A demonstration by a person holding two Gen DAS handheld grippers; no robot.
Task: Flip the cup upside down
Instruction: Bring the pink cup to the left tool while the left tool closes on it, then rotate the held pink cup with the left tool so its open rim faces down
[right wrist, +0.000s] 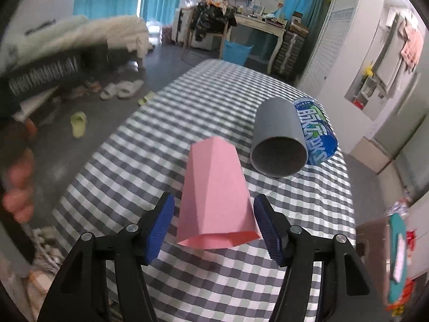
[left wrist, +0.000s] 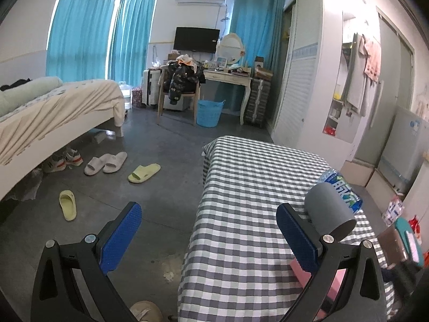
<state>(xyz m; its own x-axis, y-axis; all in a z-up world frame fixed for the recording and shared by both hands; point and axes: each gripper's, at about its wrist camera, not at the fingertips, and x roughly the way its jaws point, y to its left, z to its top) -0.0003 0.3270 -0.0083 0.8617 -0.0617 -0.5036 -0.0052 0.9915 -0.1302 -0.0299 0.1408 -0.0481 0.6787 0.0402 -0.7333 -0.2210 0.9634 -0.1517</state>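
A pink faceted cup (right wrist: 214,196) lies on its side on the checkered table (right wrist: 187,102), mouth toward the camera. My right gripper (right wrist: 211,220) is open, its blue pads on either side of the cup near the mouth; the left pad stands apart, and contact at the right pad is unclear. A grey cup (right wrist: 278,139) lies on its side behind it, against a blue-labelled bottle (right wrist: 319,134). My left gripper (left wrist: 209,238) is open and empty over the table's left edge; the grey cup (left wrist: 329,212) and a pink corner (left wrist: 300,271) show behind its right finger.
The checkered table (left wrist: 254,187) has floor to its left with slippers (left wrist: 107,162) and a bed (left wrist: 53,107). A wardrobe (left wrist: 300,80) stands to the right. The person's hand holding the left gripper (right wrist: 18,187) shows blurred at far left.
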